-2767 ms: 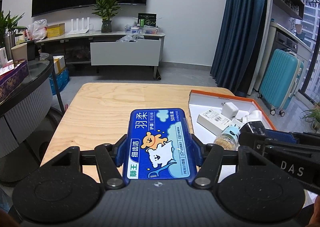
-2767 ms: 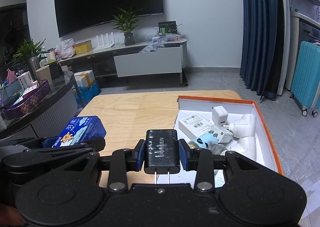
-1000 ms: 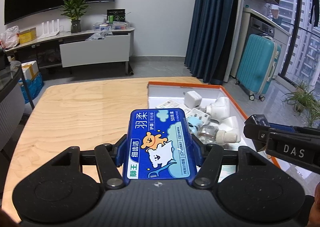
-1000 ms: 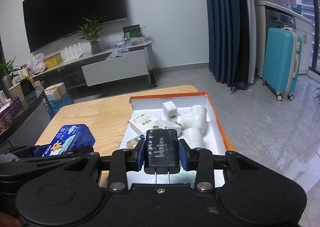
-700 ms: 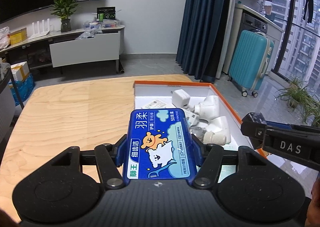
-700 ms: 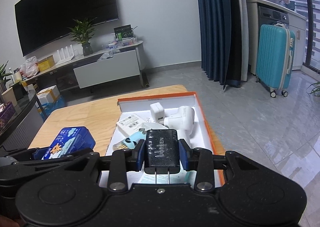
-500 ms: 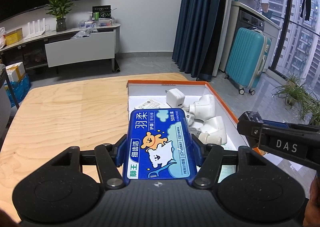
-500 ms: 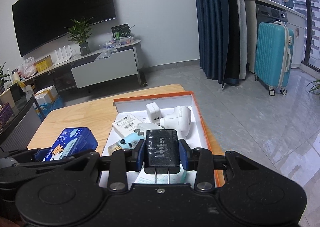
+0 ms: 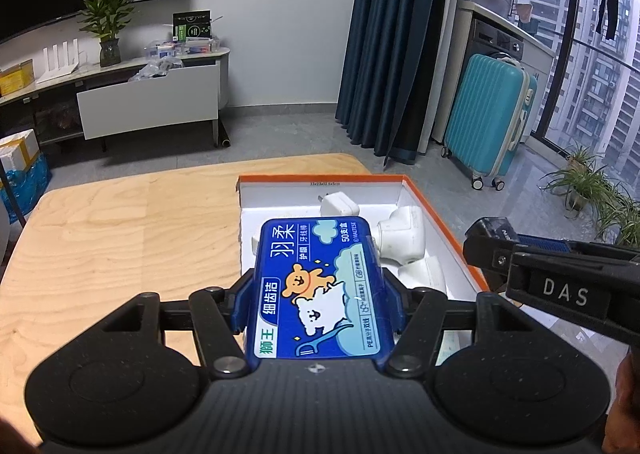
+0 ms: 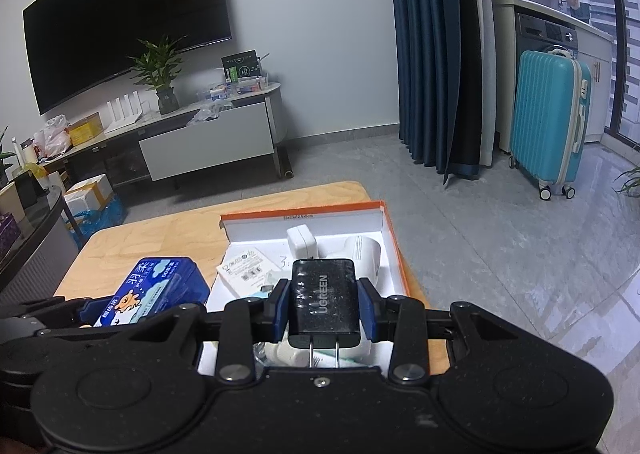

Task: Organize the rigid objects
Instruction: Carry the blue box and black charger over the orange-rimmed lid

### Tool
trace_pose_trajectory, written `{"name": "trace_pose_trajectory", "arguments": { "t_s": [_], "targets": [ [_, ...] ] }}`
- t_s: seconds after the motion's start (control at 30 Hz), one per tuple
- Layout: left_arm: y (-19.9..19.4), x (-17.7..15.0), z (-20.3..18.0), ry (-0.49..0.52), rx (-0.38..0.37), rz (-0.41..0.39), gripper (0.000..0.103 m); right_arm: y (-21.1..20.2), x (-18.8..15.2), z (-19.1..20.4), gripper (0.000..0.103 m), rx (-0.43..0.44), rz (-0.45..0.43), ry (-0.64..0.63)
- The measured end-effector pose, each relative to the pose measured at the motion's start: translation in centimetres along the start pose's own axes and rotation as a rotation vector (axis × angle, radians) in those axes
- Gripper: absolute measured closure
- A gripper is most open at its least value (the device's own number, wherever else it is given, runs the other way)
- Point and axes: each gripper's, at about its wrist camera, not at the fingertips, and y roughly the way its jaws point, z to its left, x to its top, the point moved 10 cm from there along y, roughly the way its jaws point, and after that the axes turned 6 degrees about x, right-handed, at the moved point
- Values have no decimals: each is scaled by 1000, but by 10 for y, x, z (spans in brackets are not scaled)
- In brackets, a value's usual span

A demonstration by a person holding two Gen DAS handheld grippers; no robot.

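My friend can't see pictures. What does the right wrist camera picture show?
The right gripper grips a black UGREEN charger, prongs toward the camera, above a white box with orange edges on a wooden table. The box holds white plugs and a small white carton. To the left, the left gripper grips a blue floss pick box.

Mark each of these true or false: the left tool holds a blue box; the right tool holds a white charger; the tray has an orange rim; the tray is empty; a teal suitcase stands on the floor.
1. The left tool holds a blue box. True.
2. The right tool holds a white charger. False: the charger it holds is black.
3. The tray has an orange rim. True.
4. The tray is empty. False: a white plug and other white items lie in it.
5. A teal suitcase stands on the floor. True.
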Motion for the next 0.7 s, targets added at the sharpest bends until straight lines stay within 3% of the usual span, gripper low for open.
{"name": "trace_pose_trajectory", "arguments": {
  "t_s": [0.7],
  "targets": [
    [16,13,-10,9,-10,0,40,8,11,-7,59,-2,1,-1]
  ]
}}
